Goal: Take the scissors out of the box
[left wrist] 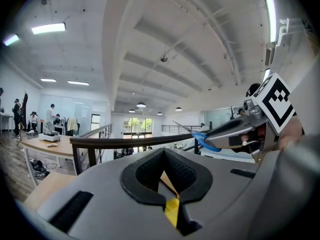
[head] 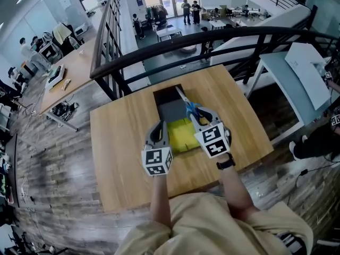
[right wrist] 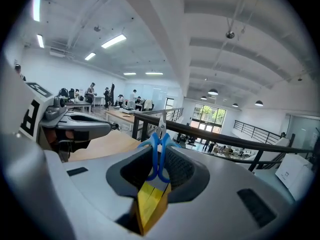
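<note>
Blue-handled scissors (head: 190,109) hang above the box (head: 171,112), blades pointing away from me. My right gripper (head: 198,113) is shut on their handles. In the right gripper view the handles (right wrist: 158,149) sit between the black pads and the blades stick out ahead. The box is long and dark, with yellow lining at its near end, and lies in the middle of the wooden table (head: 122,142). My left gripper (head: 158,127) hovers over the box's near left side, fingertips together and nothing in them. The left gripper view shows its pads (left wrist: 145,176) meeting at the far end, with the scissors (left wrist: 204,138) off to the right.
A black railing (head: 175,47) runs just beyond the table's far edge, with a drop to a lower floor behind it. A white table (head: 297,73) stands to the right. More desks and several people are far off at the left.
</note>
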Demonstrator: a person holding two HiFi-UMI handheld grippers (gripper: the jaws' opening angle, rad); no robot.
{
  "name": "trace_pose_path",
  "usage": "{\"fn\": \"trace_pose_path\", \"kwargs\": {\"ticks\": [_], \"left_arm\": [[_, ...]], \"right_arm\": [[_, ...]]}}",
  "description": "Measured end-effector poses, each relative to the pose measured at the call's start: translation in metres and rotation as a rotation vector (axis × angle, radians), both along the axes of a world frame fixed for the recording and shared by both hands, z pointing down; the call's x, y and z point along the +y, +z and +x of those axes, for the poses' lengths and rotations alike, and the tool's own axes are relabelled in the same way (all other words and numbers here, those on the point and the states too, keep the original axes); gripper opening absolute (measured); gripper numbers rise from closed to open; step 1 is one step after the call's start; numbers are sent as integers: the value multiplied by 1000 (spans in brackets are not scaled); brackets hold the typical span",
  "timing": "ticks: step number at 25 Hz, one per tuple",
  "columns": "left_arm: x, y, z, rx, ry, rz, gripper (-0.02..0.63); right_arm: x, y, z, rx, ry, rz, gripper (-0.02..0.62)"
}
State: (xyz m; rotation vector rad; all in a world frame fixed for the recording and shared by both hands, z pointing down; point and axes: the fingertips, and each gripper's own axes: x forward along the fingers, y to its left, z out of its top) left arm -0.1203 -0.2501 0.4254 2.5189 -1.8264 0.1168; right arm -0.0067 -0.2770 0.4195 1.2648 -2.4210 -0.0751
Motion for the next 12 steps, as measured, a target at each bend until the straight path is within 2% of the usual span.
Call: {"fn": "trace_pose_path", "kwargs": {"ticks": [12], "left_arm": [[15,-51,-8,-4,-28,92,9]], "right_arm": [[14,-68,27,-155,54,155,83]]}}
